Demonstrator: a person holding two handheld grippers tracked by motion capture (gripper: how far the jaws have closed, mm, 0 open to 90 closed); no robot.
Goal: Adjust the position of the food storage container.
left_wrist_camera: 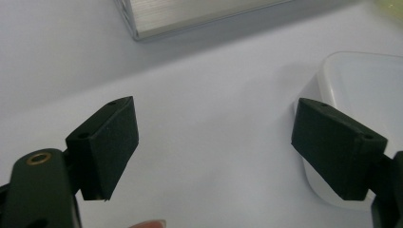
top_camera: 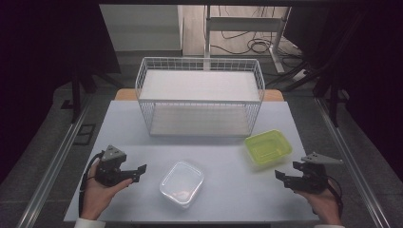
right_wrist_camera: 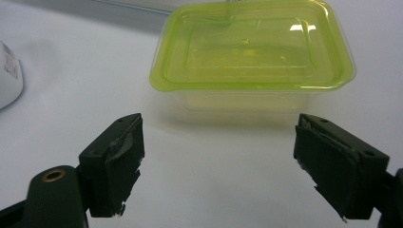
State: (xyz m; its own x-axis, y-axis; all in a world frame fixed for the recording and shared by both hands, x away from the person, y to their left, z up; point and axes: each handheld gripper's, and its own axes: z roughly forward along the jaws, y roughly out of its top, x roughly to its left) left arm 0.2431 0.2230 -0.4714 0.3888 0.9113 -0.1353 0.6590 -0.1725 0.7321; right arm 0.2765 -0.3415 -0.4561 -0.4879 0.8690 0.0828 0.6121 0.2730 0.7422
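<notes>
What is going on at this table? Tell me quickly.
A person holds a two-jaw gripper in each hand over a white table. The left gripper points at a clear lidded container, the right gripper at a yellow-green lidded container. Both sets of jaws stand wide open with nothing between them, so neither container is gripped yet. A white wire rack with two shelves stands behind them.
</notes>
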